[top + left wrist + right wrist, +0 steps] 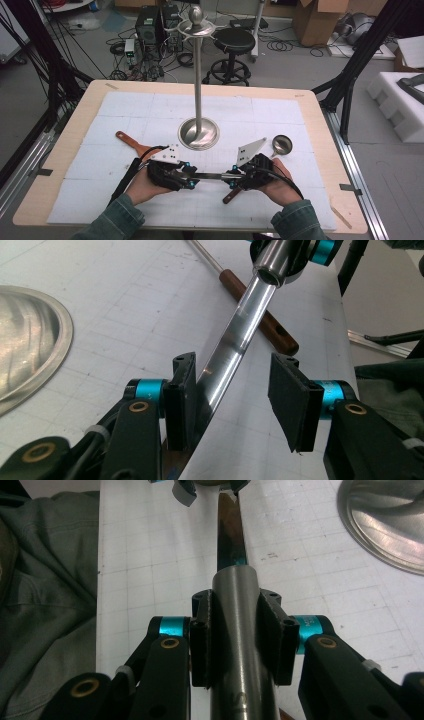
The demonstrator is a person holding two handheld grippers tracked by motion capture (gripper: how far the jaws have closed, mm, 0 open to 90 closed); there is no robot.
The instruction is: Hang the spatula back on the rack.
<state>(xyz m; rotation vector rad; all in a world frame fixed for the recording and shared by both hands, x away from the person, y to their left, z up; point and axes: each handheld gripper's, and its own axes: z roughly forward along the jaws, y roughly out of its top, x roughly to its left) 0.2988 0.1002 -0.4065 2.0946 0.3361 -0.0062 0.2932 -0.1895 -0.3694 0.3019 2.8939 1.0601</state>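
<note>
**Utensil bridged between two grippers, above the mat**

We are clamping the right gripper point(234, 630) on the utensil's steel handle point(240, 680). Our left gripper point(235, 390) is standing partly open, the flat blade point(225, 360) lying against one pad only. We are advising a squared, firm left grip before moving toward the stand point(198, 131).

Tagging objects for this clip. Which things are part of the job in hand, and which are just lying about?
In the job:
metal utensil, bridging both grippers
right gripper, clamped on its round handle
left gripper, jaws open around its flat stem

Lying about:
hanging stand
wooden-handled spatula
small ladle
wooden-handled tool
</note>
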